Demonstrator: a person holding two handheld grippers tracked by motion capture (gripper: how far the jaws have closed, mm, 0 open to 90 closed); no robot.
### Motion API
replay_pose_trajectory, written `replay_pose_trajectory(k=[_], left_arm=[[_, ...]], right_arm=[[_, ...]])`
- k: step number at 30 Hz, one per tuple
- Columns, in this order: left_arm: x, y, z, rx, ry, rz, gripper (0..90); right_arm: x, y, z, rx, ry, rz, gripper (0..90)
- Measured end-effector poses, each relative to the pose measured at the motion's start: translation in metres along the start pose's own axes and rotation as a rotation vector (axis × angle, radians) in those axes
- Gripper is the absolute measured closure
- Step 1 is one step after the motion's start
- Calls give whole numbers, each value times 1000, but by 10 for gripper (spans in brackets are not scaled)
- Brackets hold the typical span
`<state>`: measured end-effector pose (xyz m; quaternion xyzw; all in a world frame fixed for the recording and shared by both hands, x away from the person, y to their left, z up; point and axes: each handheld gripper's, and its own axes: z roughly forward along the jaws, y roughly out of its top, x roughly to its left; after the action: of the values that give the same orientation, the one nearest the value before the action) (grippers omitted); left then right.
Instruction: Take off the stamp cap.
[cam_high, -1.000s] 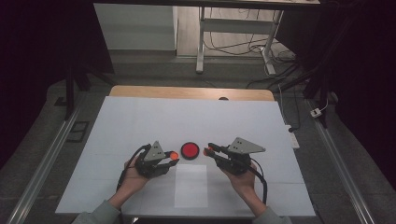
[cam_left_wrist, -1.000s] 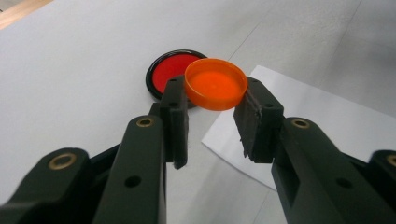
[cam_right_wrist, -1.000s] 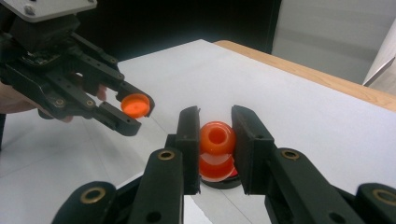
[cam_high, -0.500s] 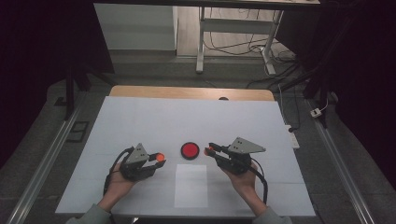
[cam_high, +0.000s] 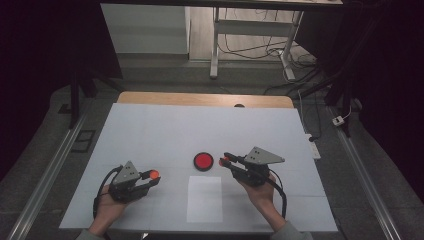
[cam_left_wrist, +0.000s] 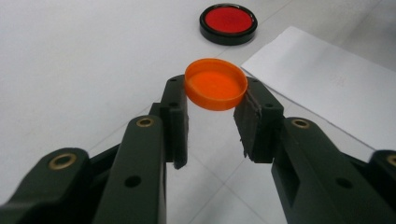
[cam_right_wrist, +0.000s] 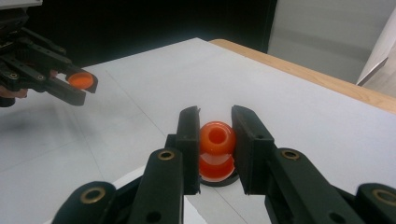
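Observation:
My left gripper (cam_high: 151, 175) sits at the table's front left, shut on a small orange cap (cam_left_wrist: 215, 85) pinched by its rim, open side up. The cap also shows in the right gripper view (cam_right_wrist: 81, 80). My right gripper (cam_high: 224, 161) is shut on an orange-red rounded piece (cam_right_wrist: 216, 139) with a hole in its end. Just left of the right gripper's tips a red disc with a black rim (cam_high: 203, 161) lies flat on the table. A white sheet of paper (cam_high: 205, 198) lies between the two hands.
The white tabletop (cam_high: 165, 130) has a wooden strip along its far edge (cam_high: 205, 99). Metal rails run along both sides on the floor, and a desk frame with cables stands beyond the table.
My left hand has carried the orange cap to the left, away from the red disc. The right hand has kept still.

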<state>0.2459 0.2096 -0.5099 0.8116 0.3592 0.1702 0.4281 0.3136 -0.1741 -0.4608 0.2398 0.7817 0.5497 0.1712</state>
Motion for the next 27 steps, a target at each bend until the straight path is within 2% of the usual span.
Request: replay_pose_trajectory(k=[8,27], left_arm=[[3,-4,-4,-3,10,-14,653],[5,-5,-4,-1,19,-16,652]], right_arm=[[0,0,1,4,3,0,726],[1,0,2,2,13,-4,726]])
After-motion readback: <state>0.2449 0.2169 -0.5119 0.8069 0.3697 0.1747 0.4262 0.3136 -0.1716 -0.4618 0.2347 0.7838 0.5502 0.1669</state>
